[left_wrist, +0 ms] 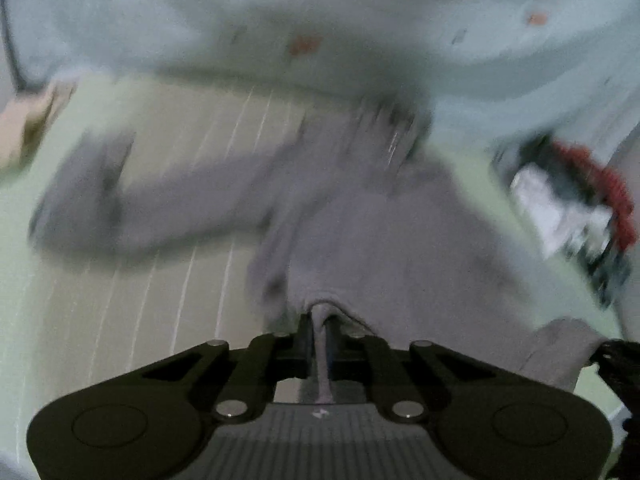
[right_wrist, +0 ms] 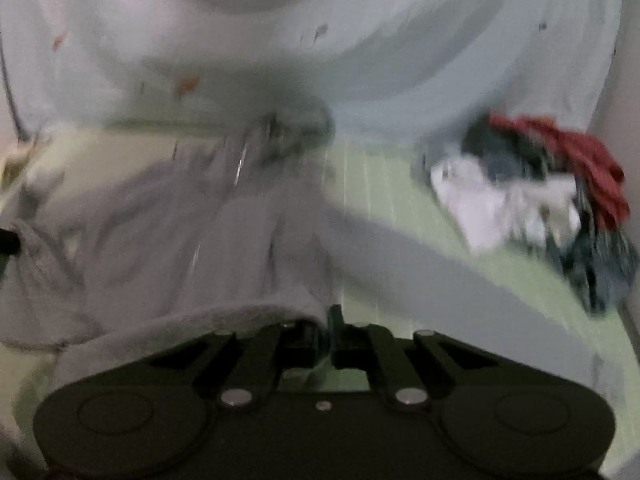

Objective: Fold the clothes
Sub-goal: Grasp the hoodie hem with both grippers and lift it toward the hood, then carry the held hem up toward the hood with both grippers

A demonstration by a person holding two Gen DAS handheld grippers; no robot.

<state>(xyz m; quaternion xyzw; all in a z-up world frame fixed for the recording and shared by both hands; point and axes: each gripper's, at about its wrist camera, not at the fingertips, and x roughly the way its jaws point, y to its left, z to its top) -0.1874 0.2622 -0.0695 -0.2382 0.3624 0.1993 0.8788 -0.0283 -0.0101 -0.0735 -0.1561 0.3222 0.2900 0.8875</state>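
I judge the folding barely begun: the grey garment (left_wrist: pixel 380 232) is not yet folded at all, only picked up by one edge, with most of it draped down onto the pale green striped sheet (left_wrist: pixel 160 184). One sleeve (left_wrist: pixel 132 204) trails off to the left in the left wrist view, another long strip runs right in the right wrist view. Everything after this lift is left to do, and a heap of other clothes (right_wrist: pixel 540 196), white, dark and red, waits unfolded at the far right of the bed. A light blue blanket with orange marks (left_wrist: pixel 480 40) lies bunched along the far side.

My left gripper (left_wrist: pixel 320 320) is clamped on a pinch of the grey hem, the fabric squeezed into a narrow ridge between the closed jaws. My right gripper (right_wrist: pixel 326 316) is closed too, gripping the hem's corner on its left side. Both tools point forward and downward at the bed, side by side, with the hem stretched between them. The pictures are blurred, so finer detail escapes me.
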